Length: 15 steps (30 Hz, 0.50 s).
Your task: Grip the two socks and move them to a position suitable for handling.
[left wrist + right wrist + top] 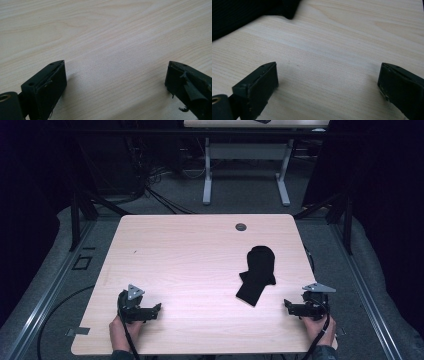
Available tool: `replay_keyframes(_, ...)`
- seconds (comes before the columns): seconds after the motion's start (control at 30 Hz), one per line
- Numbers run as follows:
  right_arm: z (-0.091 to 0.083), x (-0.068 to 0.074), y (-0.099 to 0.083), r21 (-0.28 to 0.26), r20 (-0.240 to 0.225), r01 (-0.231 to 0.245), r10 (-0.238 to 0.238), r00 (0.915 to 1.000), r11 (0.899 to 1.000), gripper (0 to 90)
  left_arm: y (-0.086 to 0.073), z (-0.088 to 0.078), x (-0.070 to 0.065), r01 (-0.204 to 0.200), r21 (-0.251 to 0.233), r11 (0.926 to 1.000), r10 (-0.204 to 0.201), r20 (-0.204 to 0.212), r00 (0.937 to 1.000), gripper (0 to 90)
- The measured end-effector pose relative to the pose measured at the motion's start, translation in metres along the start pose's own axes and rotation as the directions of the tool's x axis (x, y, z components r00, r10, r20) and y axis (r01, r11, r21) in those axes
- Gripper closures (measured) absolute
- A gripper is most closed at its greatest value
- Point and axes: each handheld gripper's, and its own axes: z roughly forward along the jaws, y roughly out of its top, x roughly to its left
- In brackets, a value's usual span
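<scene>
Resting low at the near edge of the pale wood-grain rectangular table point(190, 245), your two black two-jaw grippers sit well apart from each other, one at each near corner. Your left gripper point(156, 309) lies at the near left with its jaws spread wide; in the left gripper view its jaws stand far apart over bare wood, nothing between them, and the pad of the jaw at that view's right looks frayed, with a torn flap of black lining hanging off it. Your right gripper point(288, 305) lies at the near right, jaws likewise spread wide and holding nothing; in the right gripper view they frame bare tabletop. Counting what lies on the table, you have one black knitted fabric piece point(257, 272), perhaps a pair of socks laid one on the other, though you cannot tell how many layers it has. It lies flat on the right half of the table, rounded end away from you and straight end toward you, near your right gripper but not touching it; its dark ribbed edge point(242, 15) fills the upper left corner of the right gripper view. One small round dark grommet point(241, 226) sits near the table's far edge. No brand, label or writing can be read on anything.
</scene>
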Motion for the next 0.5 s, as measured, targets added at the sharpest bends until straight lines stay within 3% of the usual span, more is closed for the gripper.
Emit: replay_keyframes(0.5,-0.0006,0.0007,-0.0001,-0.002,0.003,0.001,-0.001,1.0000,1.000,3.8,0.0002,0.0002,0.0007,-0.003,0.002,1.0000,0.003,0.004,1.0000,3.8)
